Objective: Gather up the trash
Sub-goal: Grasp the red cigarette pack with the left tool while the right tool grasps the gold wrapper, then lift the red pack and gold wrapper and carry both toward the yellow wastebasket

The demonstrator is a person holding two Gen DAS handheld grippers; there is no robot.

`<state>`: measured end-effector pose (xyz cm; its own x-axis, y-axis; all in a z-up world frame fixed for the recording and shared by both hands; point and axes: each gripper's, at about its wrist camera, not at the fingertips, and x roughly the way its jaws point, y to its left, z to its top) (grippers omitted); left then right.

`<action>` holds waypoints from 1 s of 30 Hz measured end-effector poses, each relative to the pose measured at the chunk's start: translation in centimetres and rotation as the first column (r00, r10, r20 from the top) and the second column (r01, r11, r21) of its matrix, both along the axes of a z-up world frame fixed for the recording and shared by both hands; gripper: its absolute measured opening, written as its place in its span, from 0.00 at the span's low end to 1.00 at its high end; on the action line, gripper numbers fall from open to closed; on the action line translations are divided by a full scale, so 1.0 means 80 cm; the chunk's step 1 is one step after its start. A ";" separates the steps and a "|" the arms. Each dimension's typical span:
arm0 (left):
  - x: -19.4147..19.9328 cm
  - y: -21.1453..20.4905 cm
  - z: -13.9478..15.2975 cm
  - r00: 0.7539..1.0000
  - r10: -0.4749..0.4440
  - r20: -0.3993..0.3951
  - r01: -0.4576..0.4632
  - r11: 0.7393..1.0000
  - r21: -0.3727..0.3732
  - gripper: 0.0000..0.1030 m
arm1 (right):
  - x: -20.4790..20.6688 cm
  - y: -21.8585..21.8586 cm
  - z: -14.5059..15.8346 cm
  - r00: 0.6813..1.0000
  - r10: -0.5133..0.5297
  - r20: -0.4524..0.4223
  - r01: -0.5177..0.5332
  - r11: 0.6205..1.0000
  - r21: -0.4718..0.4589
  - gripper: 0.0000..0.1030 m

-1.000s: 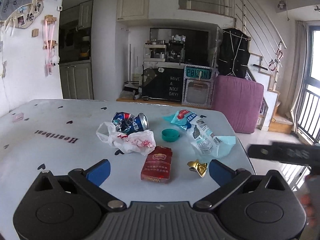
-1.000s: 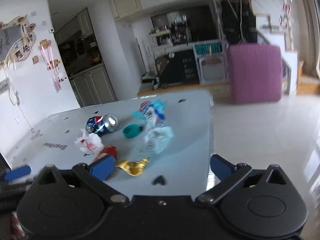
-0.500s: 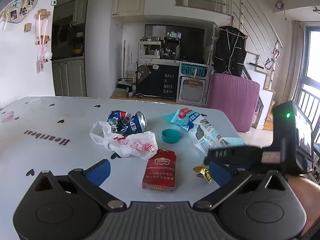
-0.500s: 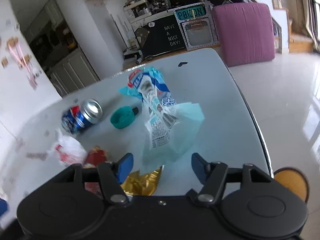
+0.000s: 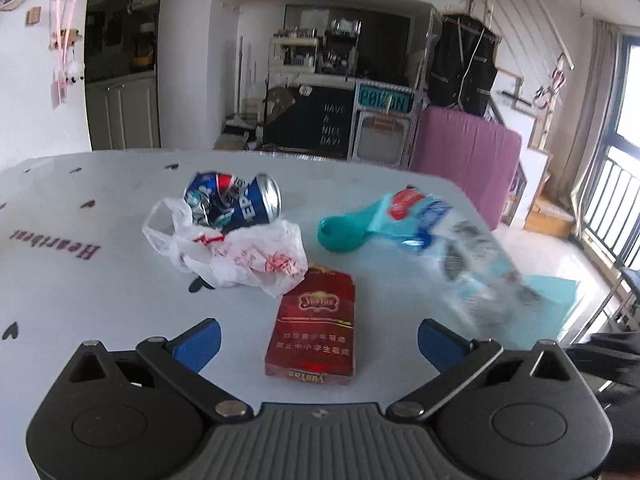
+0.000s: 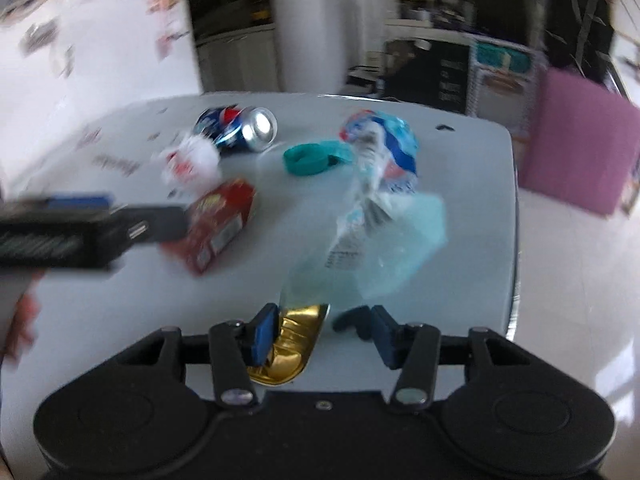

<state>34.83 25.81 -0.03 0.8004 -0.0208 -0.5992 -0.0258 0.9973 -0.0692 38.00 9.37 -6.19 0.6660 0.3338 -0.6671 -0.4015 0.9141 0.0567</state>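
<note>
Now we see the left hand-held gripper (image 5: 318,338) with jaws wide apart over the red packet (image 5: 314,326) on the surface (image 5: 100,300). Our right hand-held gripper (image 6: 320,334) has just been closing, jaws half apart; the gold wrapper (image 6: 294,340) lies between them near the surface's right edge, not visibly pressed.

Readable stuff here: the bench (image 5: 100,300) top has "Heartbeat" printed on it in dark red, upside down from the left wrist view. The crushed blue can (image 5: 234,204) is a Pepsi; only "PEP" and the logo show. The red cigarette pack (image 5: 314,336) says "YunYan" in gold, with lines of Chinese text below. In the back, a black board (image 5: 332,128) reads "HAVE A NICE DAY!". The teal sign (image 5: 385,98) next to it is too blurry to read.
</note>
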 end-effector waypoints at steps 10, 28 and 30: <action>0.044 -0.010 -0.036 0.995 0.060 -0.082 -0.055 0.996 0.070 0.78 | -0.043 -0.041 0.011 0.977 0.208 -0.035 -0.210 0.976 -0.054 0.59; -0.048 -0.023 -0.035 0.997 0.016 -0.071 -0.011 0.998 0.066 0.56 | -0.118 -0.051 0.006 0.986 -0.123 -0.109 0.149 0.950 0.274 0.65; -0.066 -0.030 -0.035 0.998 0.004 -0.066 -0.001 0.998 0.059 0.56 | -0.116 -0.047 0.000 0.973 -0.190 -0.130 0.221 0.932 0.288 0.58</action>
